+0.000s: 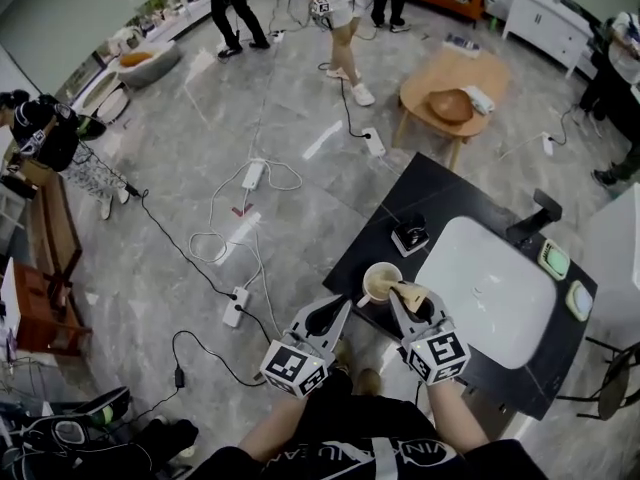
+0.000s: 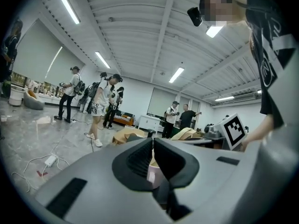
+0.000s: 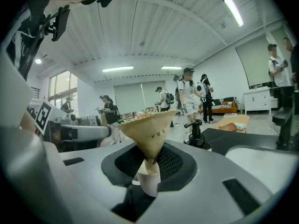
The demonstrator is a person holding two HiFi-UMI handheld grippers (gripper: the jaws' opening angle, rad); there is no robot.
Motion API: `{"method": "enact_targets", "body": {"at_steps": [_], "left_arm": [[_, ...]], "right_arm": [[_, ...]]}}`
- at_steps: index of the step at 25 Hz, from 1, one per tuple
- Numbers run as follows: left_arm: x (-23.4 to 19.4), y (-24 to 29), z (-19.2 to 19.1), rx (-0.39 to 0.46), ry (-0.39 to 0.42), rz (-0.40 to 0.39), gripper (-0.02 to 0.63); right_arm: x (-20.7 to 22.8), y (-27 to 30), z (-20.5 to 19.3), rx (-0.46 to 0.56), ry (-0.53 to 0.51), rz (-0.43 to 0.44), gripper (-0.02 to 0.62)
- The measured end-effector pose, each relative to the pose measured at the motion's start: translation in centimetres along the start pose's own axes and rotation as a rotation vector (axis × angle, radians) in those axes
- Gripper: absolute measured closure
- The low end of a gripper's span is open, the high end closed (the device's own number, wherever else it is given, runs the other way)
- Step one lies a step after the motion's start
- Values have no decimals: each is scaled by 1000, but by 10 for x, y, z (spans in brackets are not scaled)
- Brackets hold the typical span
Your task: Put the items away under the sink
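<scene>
Filter cone (image 3: 152,125) | pinched in R hand-held gripper (image 3: 149,161) | L hand-held gripper (image 2: 153,154) pressed together

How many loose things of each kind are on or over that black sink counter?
cup: 1
pump bottle: 1
paper cone, gripped by the right hand-held gripper: 1
green square dishes: 2
Total: 5

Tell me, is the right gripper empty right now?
No, the right gripper is shut on the tip of a brown paper cone.
</scene>
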State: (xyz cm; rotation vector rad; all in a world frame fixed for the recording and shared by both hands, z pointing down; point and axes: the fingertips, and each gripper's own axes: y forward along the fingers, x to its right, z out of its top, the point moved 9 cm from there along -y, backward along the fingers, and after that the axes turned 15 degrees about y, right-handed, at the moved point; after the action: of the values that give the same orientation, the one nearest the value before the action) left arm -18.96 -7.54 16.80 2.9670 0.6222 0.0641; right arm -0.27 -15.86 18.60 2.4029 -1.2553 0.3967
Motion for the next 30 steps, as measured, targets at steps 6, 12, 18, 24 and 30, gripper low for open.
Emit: {"method": "enact_targets", "body": {"at_steps": [6,12,18,24,30], "left_arm": [[-8,19,4,19,-1,-100,589],[-18,41,-2,36,-29,-198,589],[-26,55,-4,49,-33,-283,589],[-29,52,-9,49,-38,-305,589],[-30,46,-12,50,-34,-306,589]], "right_arm": [[-10,-2,10,29,-19,8,518],[-21,-6,28,77,1,-19,518],[-33,-10,37,131,14,-74,520],[-35,-19,34,188,49,-103,520],[-39,-28,38,275,84,-106,523]]}}
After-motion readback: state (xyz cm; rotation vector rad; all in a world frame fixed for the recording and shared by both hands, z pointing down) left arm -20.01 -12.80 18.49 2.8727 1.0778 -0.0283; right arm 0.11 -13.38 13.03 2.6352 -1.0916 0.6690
